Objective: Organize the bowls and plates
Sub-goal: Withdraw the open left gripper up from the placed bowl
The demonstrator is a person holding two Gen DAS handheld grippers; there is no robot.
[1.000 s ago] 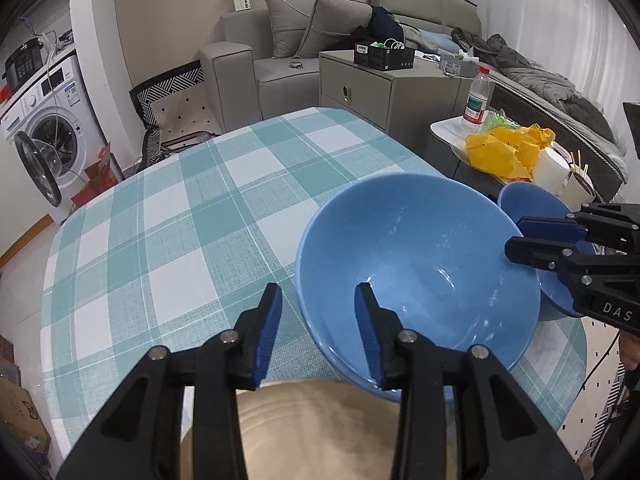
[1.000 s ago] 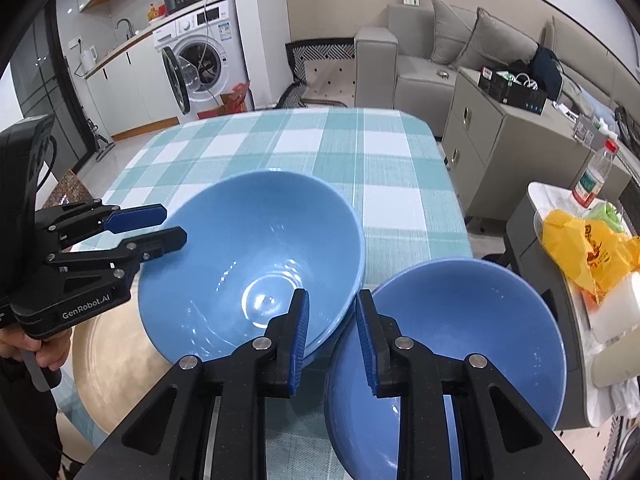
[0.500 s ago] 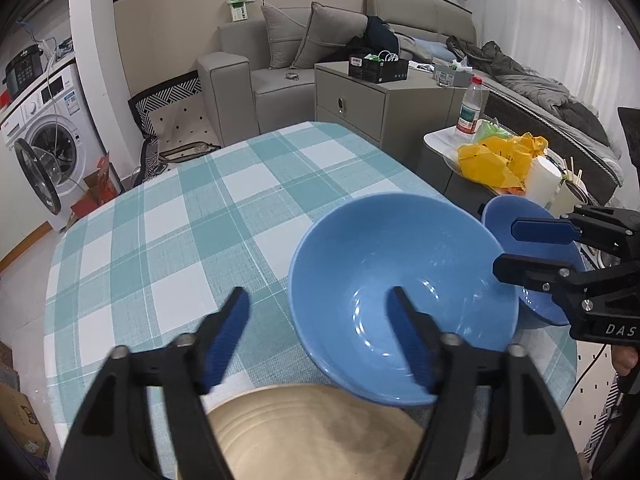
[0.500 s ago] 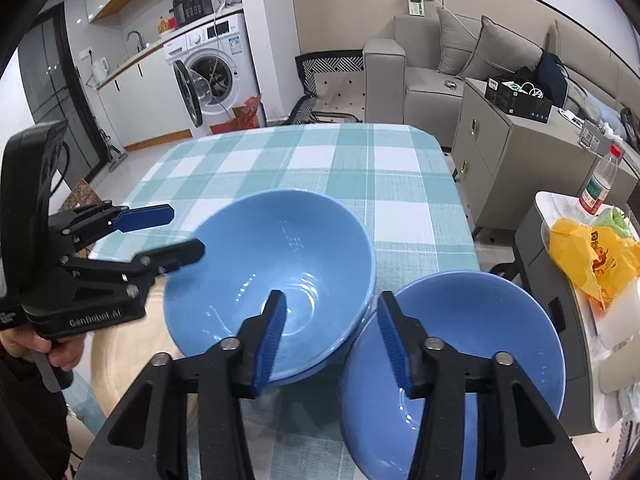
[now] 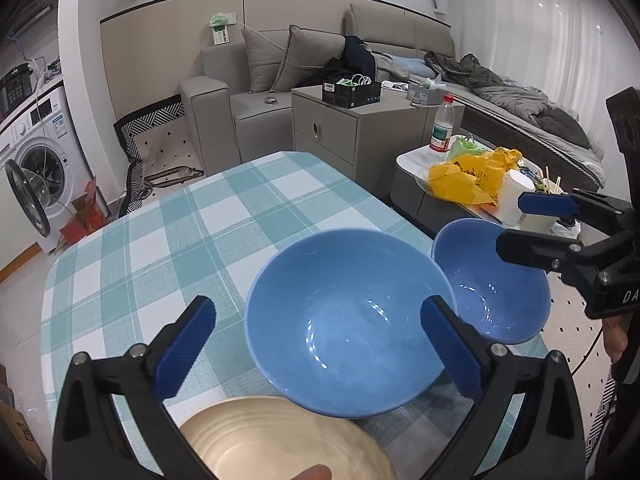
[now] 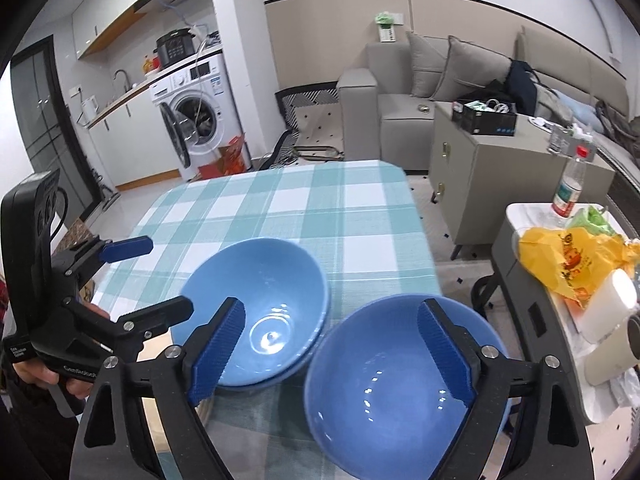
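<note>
Two blue bowls sit side by side on the teal checked tablecloth [image 5: 168,240]. In the left wrist view, the left gripper [image 5: 318,344] hangs low in the frame, its jaws opening wide around the larger blue bowl [image 5: 344,336] at centre, pads clear of the rim. A beige plate [image 5: 280,440] lies at the bottom edge, apparently touching that bowl. In the right wrist view, the right gripper [image 6: 330,354] is likewise opening above the second blue bowl [image 6: 396,384] at lower right, gripping nothing. The bowls' rims look close, possibly touching.
</note>
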